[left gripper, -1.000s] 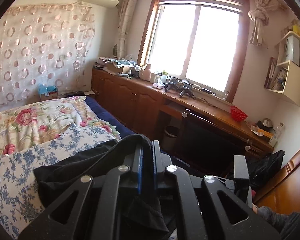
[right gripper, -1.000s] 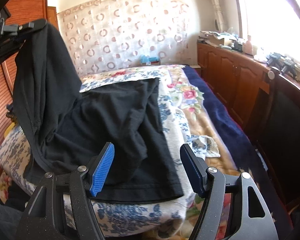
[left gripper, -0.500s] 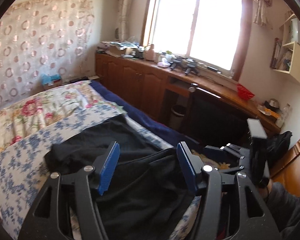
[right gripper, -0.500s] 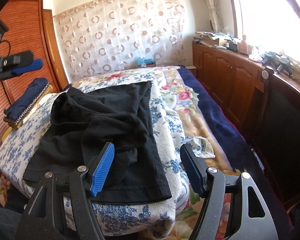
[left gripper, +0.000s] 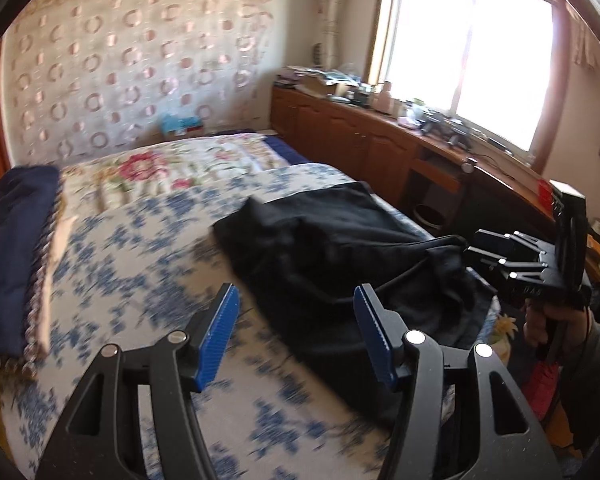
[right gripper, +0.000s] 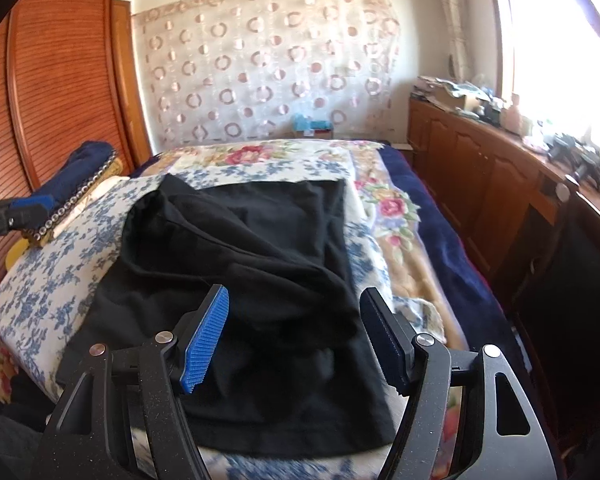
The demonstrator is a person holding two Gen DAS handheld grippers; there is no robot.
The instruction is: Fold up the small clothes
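A black garment (right gripper: pixel 252 264) lies rumpled and partly folded over itself on a blue-flowered white cloth (right gripper: pixel 52 276) on the bed. In the left wrist view the garment (left gripper: pixel 320 248) lies to the right of the open, empty left gripper (left gripper: pixel 296 324), which hovers over the cloth (left gripper: pixel 140 248). The right gripper (right gripper: pixel 296 332) is open and empty, just above the garment's near end. It also shows in the left wrist view (left gripper: pixel 512 260), at the garment's right edge. The left gripper (right gripper: pixel 16 212) shows at the far left of the right wrist view.
A folded navy blanket (left gripper: pixel 12 248) lies at the bed's left edge by a wooden wardrobe (right gripper: pixel 60 80). A floral quilt (left gripper: pixel 168 168) covers the far bed. A long wooden cabinet (right gripper: pixel 500 184) with clutter runs along the right under the window.
The left gripper let go of the black garment, opened, and swung left and down over the bed. The garment dropped from hanging to lying in a heap. The right gripper stayed open.
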